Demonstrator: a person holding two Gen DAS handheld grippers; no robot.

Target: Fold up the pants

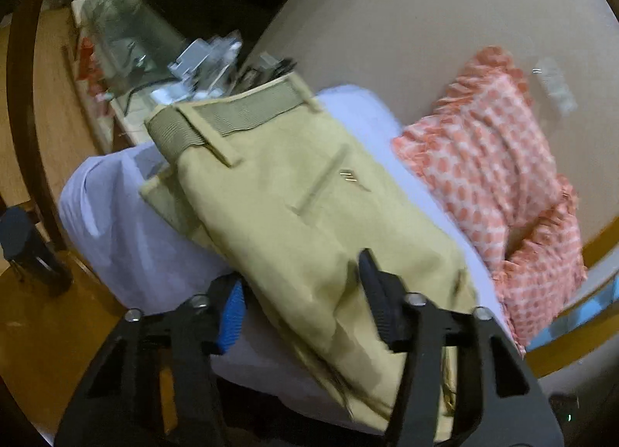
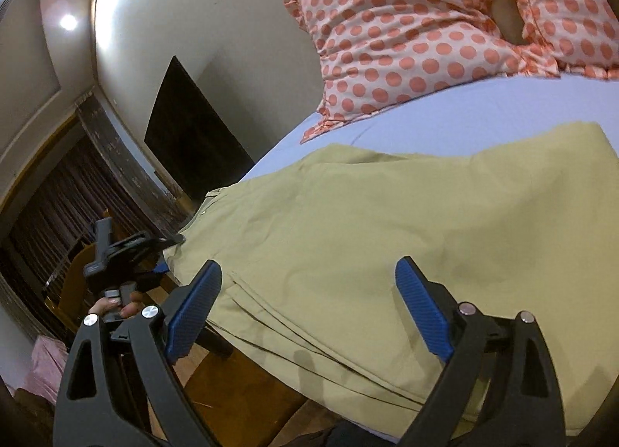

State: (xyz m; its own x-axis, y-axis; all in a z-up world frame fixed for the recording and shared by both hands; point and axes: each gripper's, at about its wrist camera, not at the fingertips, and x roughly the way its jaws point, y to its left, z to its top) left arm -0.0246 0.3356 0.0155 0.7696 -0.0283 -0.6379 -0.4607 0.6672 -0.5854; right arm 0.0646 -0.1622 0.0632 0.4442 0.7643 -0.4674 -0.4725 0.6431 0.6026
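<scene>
Tan pants (image 1: 294,207) lie folded on a pale lilac bed sheet (image 1: 127,238), waistband at the far end. My left gripper (image 1: 301,292) is open, its jaws wide apart over the near end of the pants, one finger (image 1: 377,300) resting on the cloth. In the right wrist view the pants (image 2: 387,246) spread across the sheet (image 2: 483,118), folded layers stacked at the near edge. My right gripper (image 2: 305,304) is open just above that edge and holds nothing. The left gripper (image 2: 120,253) shows at the bed's left edge.
An orange polka-dot pillow (image 1: 499,176) lies beside the pants, also in the right wrist view (image 2: 425,21). A cluttered wooden side table (image 1: 127,60) stands past the bed's head. A dark panel (image 2: 189,137) leans on the wall. The wooden floor (image 2: 240,385) lies below the bed edge.
</scene>
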